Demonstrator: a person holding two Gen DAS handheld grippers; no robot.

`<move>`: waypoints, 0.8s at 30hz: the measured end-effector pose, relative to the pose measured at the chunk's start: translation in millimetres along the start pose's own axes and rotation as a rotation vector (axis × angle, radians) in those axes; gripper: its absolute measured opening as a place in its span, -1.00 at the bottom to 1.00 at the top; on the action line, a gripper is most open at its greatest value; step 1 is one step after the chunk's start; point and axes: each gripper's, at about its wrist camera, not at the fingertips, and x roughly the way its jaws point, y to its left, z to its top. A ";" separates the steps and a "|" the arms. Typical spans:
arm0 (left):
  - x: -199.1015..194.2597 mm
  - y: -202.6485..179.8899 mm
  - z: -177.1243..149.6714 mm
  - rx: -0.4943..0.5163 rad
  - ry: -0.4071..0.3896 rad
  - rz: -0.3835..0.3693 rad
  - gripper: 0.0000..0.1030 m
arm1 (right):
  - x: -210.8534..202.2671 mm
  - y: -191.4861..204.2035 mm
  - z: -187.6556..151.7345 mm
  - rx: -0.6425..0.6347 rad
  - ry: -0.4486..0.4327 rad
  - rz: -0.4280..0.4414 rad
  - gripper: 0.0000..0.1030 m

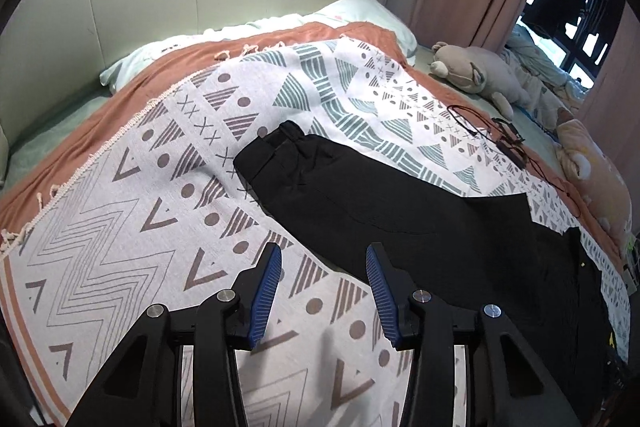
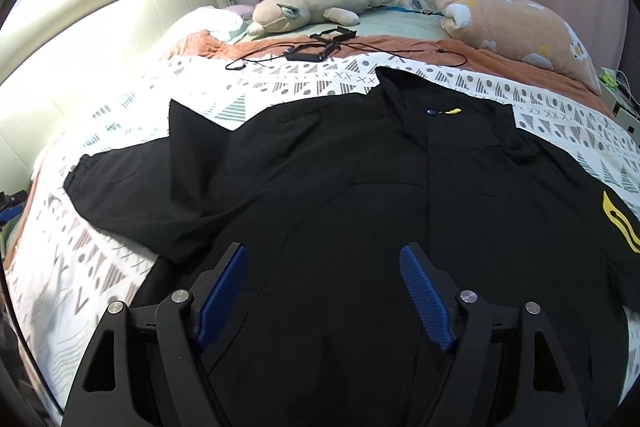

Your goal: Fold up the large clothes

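2 grippers: both hang over the bed, nothing between their blue pads.
Left gripper: jaws apart, above the patterned blanket, beside the sleeve.
Right gripper: jaws wide, above the jacket's front.
Jacket: black, spread flat on the blanket, collar toward the plush toy.

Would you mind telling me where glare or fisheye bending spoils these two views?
Right wrist view: daylight blows out the headboard and nearby blanket; the black jacket loses fold detail. Left wrist view: evenly lit, but the blanket's pattern bows and the window is blown out.
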 end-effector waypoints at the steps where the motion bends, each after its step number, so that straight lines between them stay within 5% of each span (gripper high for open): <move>1: 11.2 2.3 3.4 -0.004 0.017 0.011 -0.10 | 6.8 -2.2 1.4 0.006 0.004 -0.001 0.51; 6: 68.4 17.6 12.8 -0.035 0.103 0.039 -0.10 | 36.3 -3.8 -4.8 -0.010 0.049 -0.022 0.47; 10: 111.0 26.0 14.7 -0.042 0.161 0.074 -0.11 | 58.0 -3.6 -10.0 0.002 0.103 -0.017 0.18; 11: 119.8 28.5 14.5 -0.046 0.172 0.081 -0.15 | 60.4 -2.9 -10.5 0.003 0.109 -0.013 0.15; 13: 137.2 35.6 13.8 -0.066 0.207 0.072 -0.56 | 64.3 2.5 -10.4 -0.005 0.117 -0.005 0.08; 16: 141.0 39.6 19.0 -0.066 0.182 0.064 -0.95 | 68.0 13.1 -6.7 -0.002 0.120 0.031 -0.15; 19: 128.2 30.6 26.9 -0.033 0.143 0.057 -0.99 | 74.9 27.8 -0.6 -0.001 0.136 0.095 -0.38; 24: 84.5 11.9 52.3 0.014 0.029 0.009 -1.00 | 94.2 57.3 7.8 0.021 0.158 0.168 -0.45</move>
